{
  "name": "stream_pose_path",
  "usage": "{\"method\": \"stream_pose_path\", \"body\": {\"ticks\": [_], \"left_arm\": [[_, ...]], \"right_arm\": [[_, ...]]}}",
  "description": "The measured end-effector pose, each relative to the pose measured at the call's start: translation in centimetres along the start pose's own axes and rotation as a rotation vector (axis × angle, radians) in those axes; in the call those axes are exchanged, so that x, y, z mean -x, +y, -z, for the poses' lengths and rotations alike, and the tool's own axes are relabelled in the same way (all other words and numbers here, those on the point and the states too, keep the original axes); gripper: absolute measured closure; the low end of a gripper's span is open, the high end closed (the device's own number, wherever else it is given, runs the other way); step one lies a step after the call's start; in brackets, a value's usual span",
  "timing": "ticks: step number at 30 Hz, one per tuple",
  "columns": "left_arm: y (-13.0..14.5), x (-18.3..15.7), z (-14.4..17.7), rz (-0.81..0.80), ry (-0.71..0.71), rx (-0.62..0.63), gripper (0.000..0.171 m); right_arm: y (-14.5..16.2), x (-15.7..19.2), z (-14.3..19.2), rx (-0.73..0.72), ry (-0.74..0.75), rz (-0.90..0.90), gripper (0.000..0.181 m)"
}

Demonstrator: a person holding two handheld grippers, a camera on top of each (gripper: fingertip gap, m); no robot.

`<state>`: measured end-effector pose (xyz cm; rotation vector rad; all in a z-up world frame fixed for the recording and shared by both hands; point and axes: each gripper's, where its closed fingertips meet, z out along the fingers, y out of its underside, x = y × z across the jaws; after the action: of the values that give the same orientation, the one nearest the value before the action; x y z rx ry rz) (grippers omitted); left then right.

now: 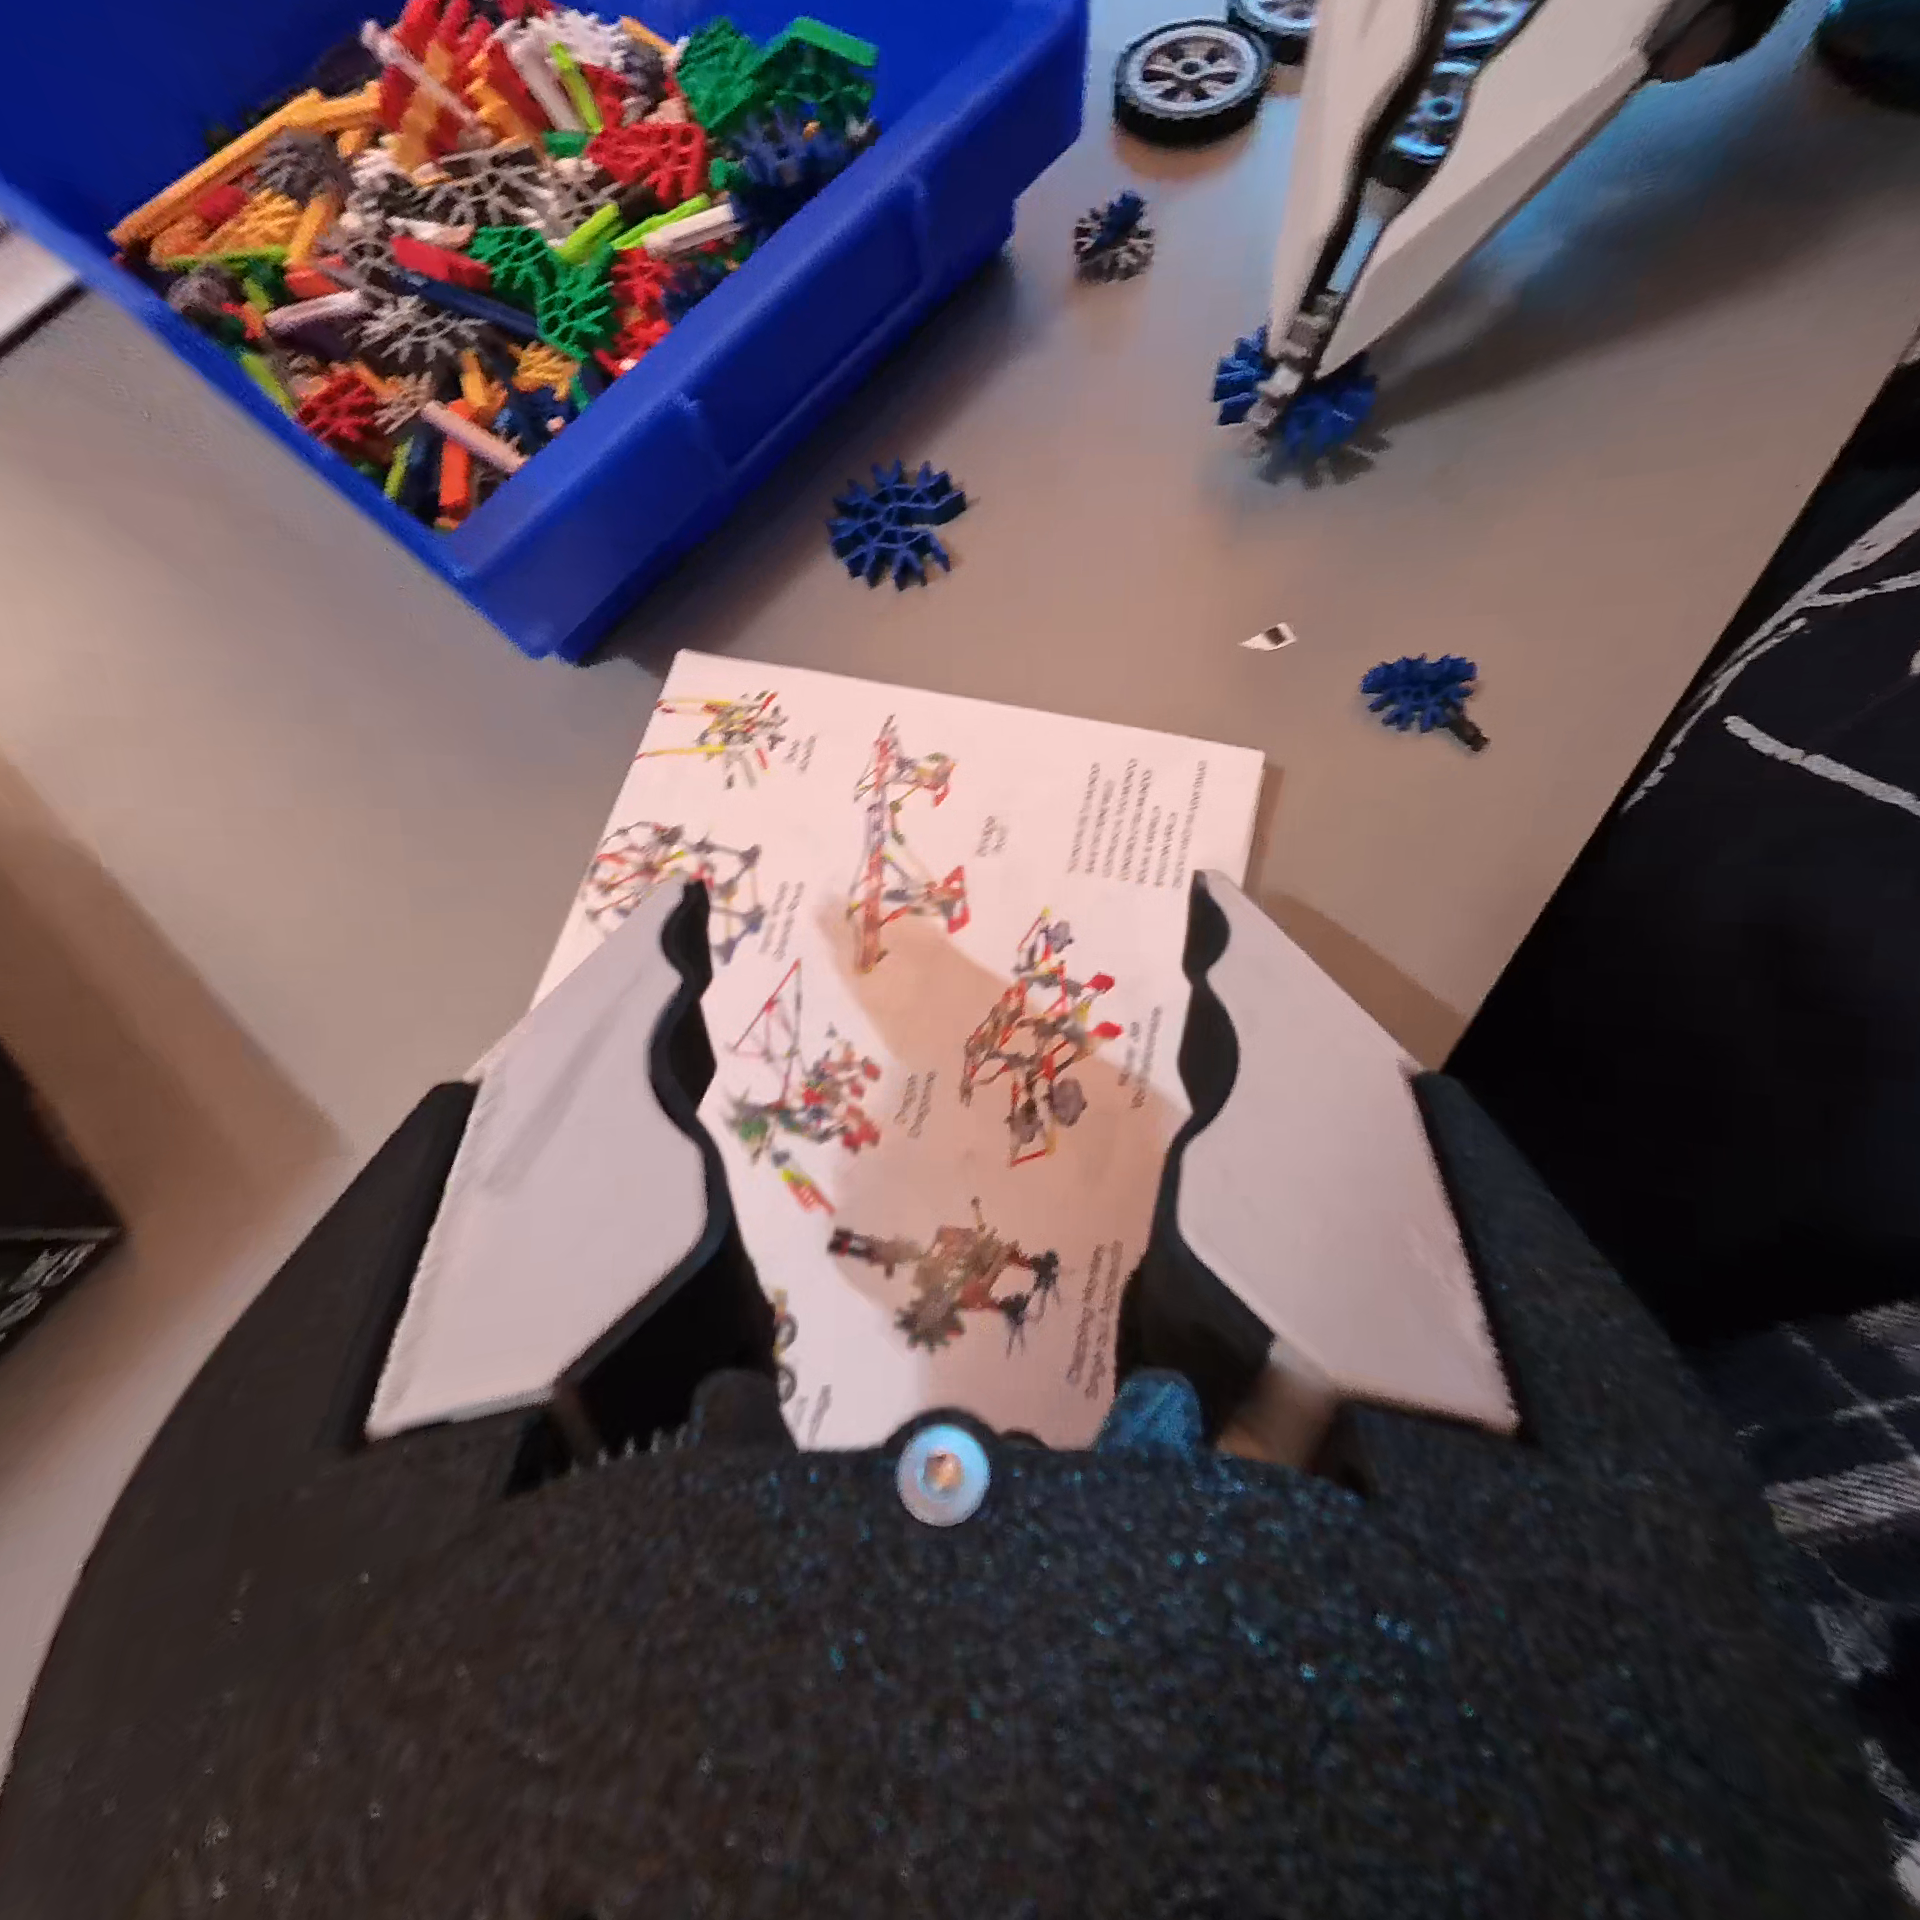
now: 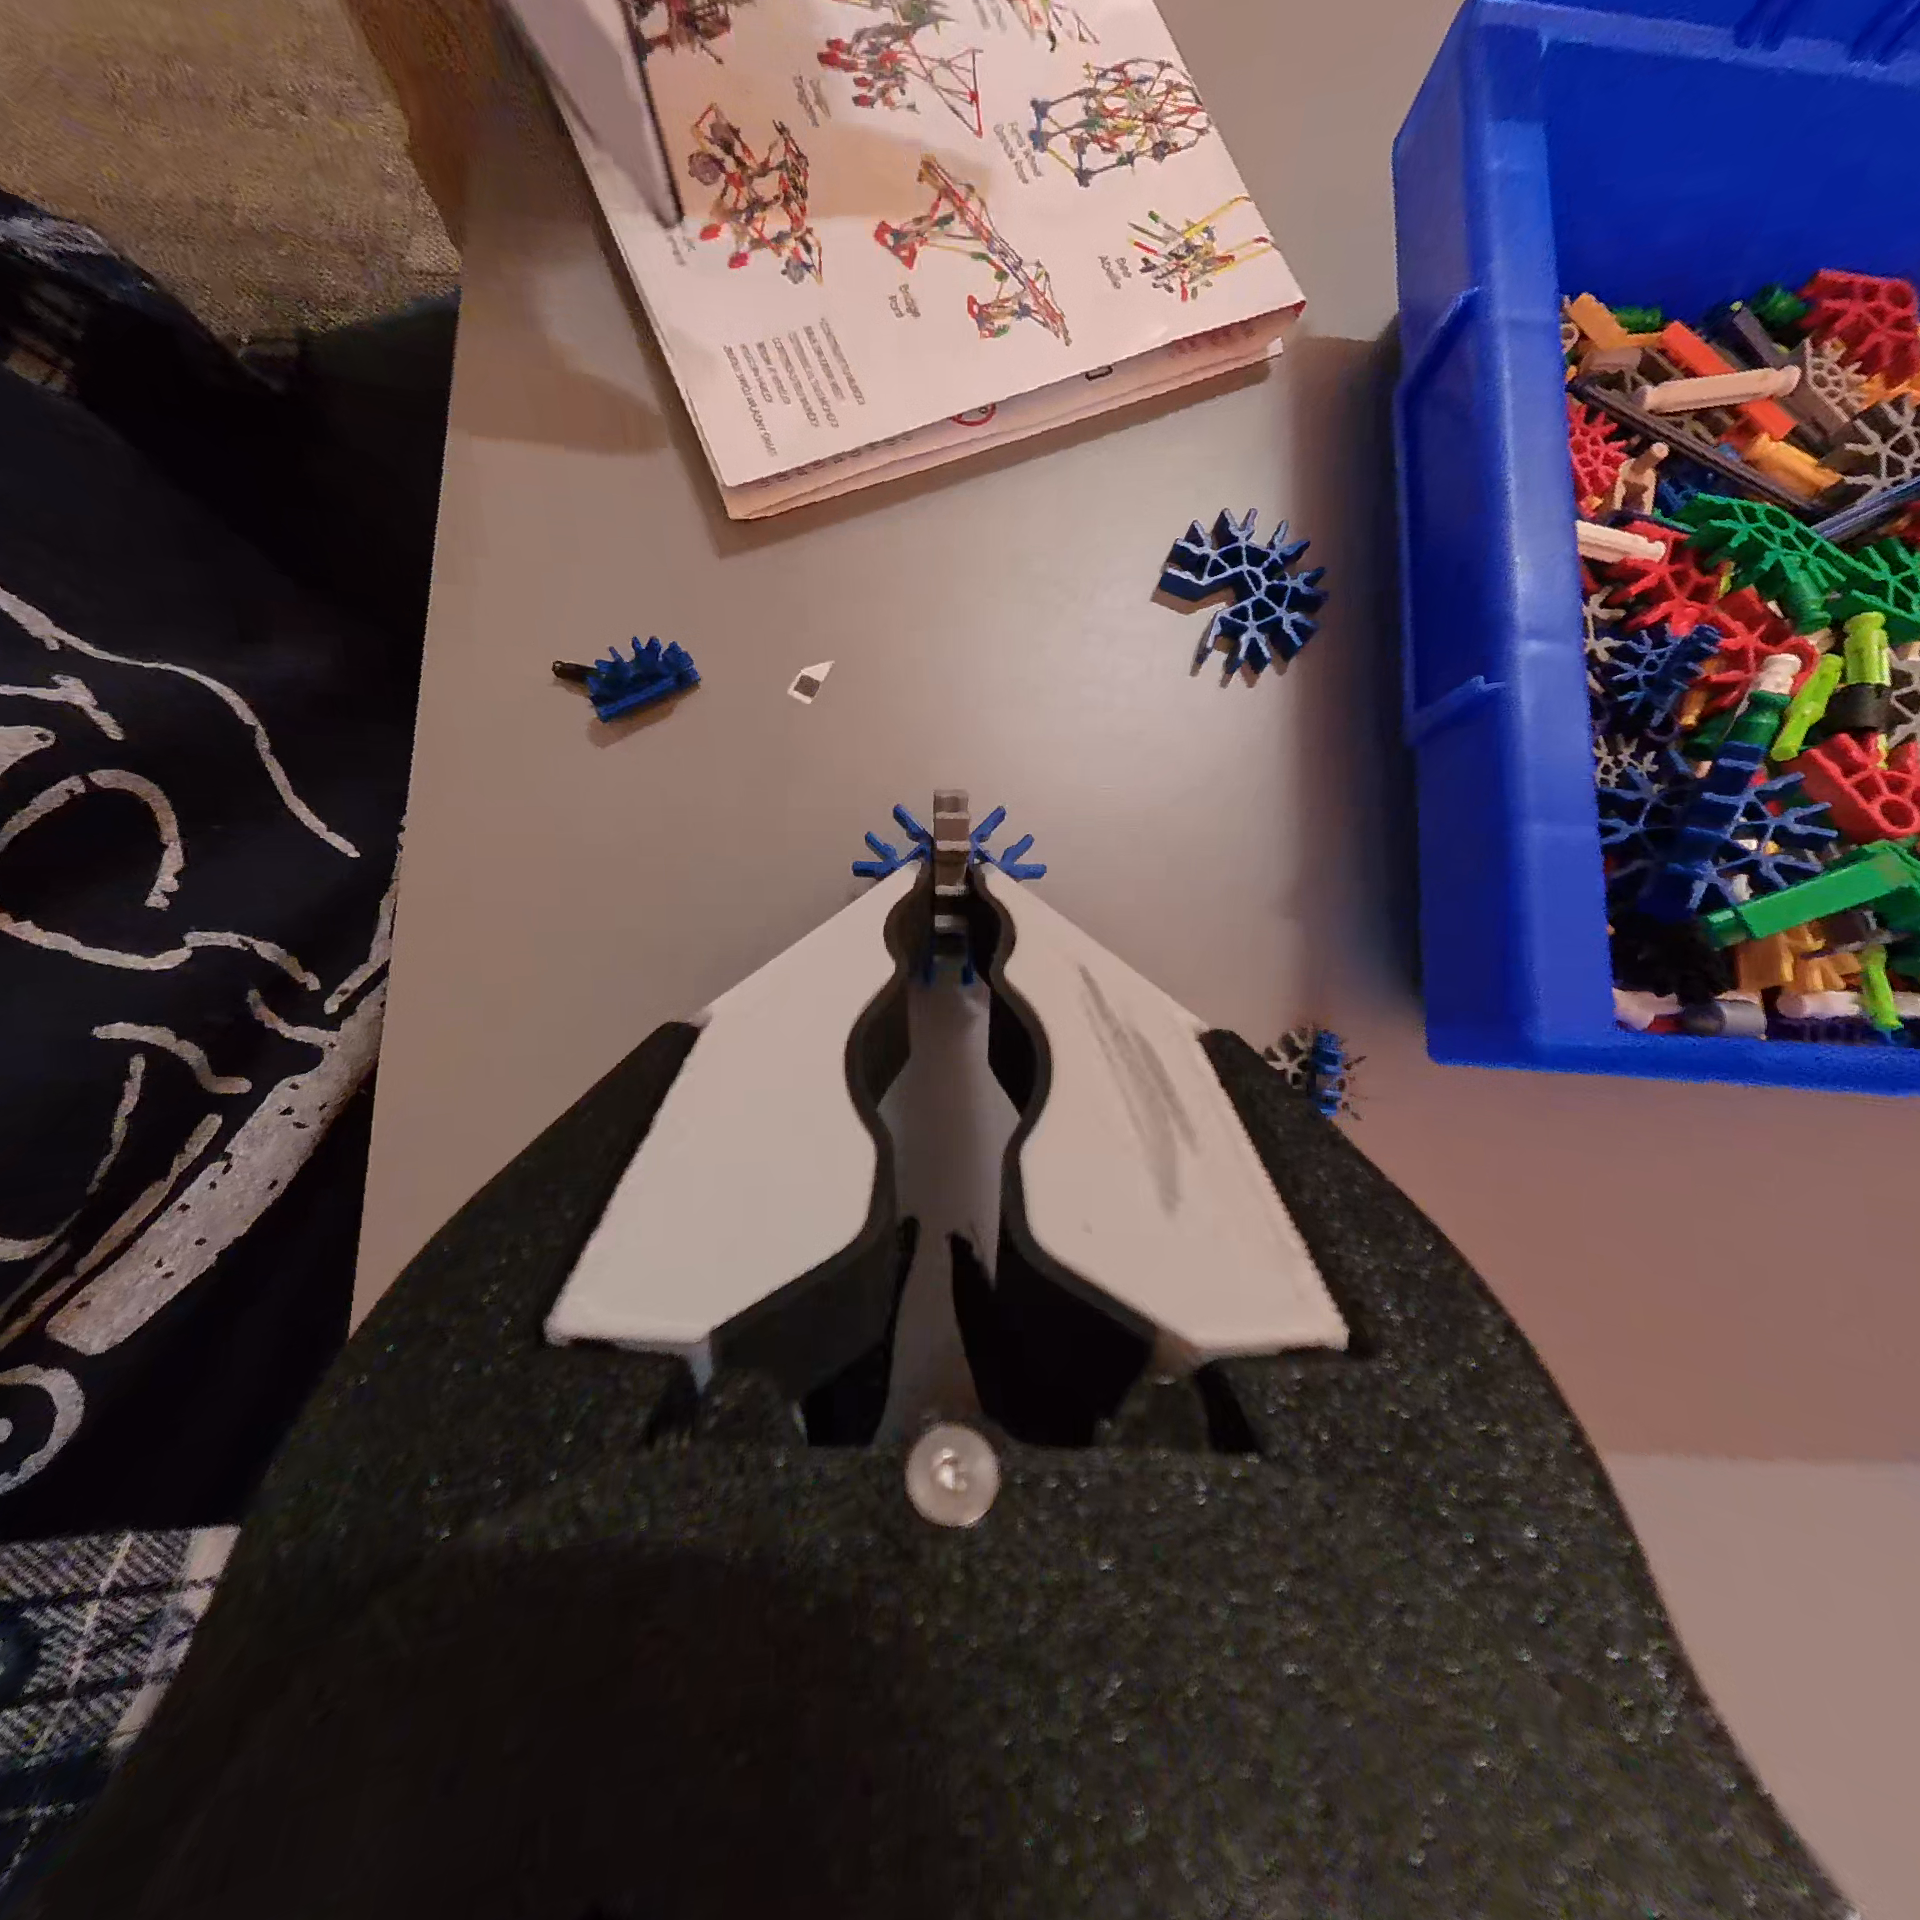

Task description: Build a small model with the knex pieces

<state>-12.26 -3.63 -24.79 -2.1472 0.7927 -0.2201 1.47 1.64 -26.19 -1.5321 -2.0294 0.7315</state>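
My right gripper is shut on a blue snowflake connector with a short grey rod in it, just above the grey table. It also shows in the left wrist view, holding the same connector. My left gripper is open and empty, hovering over a printed booklet of pictured models. The booklet also shows in the right wrist view. Loose blue connectors lie on the table: one near the bin and one with a black rod.
A blue bin full of coloured building pieces stands on the table. Black wheels lie at the back. A blue and grey connector and a paper scrap lie loose. A person's dark patterned clothing borders the table edge. My right fingertips sit around 15 cm from my left ones.
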Motion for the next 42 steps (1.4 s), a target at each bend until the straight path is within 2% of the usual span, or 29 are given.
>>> {"method": "stream_pose_path", "body": {"ticks": [5, 10, 23, 30, 36, 42], "left_arm": [[0.8, 2.1, 0.5, 0.009, -0.058, 0.019, 0.082], [2.7, 2.8, -1.2, -0.015, -0.063, 0.105, 0.081], [3.0, 2.8, -1.7, 0.039, -0.019, 0.058, 0.081], [3.0, 2.8, -1.7, 0.041, -0.019, 0.052, 0.081], [3.0, 2.7, -1.7, 0.050, -0.015, 0.056, 0.082], [3.0, 2.7, -1.8, 0.052, -0.016, 0.056, 0.082]], "right_arm": [[-0.2, 0.3, -0.3, -0.003, -0.013, 0.012, 0.176], [-0.3, 0.5, -0.8, 0.003, -0.040, 0.029, 0.175], [-0.5, 0.0, -1.0, 0.015, -0.083, 0.038, 0.166], [-0.4, -0.7, -0.1, 0.023, -0.056, 0.034, 0.159], [-0.4, -0.3, 0.8, 0.014, -0.055, 0.038, 0.159], [0.6, 0.0, -0.3, 0.061, -0.046, 0.051, 0.161]]}}
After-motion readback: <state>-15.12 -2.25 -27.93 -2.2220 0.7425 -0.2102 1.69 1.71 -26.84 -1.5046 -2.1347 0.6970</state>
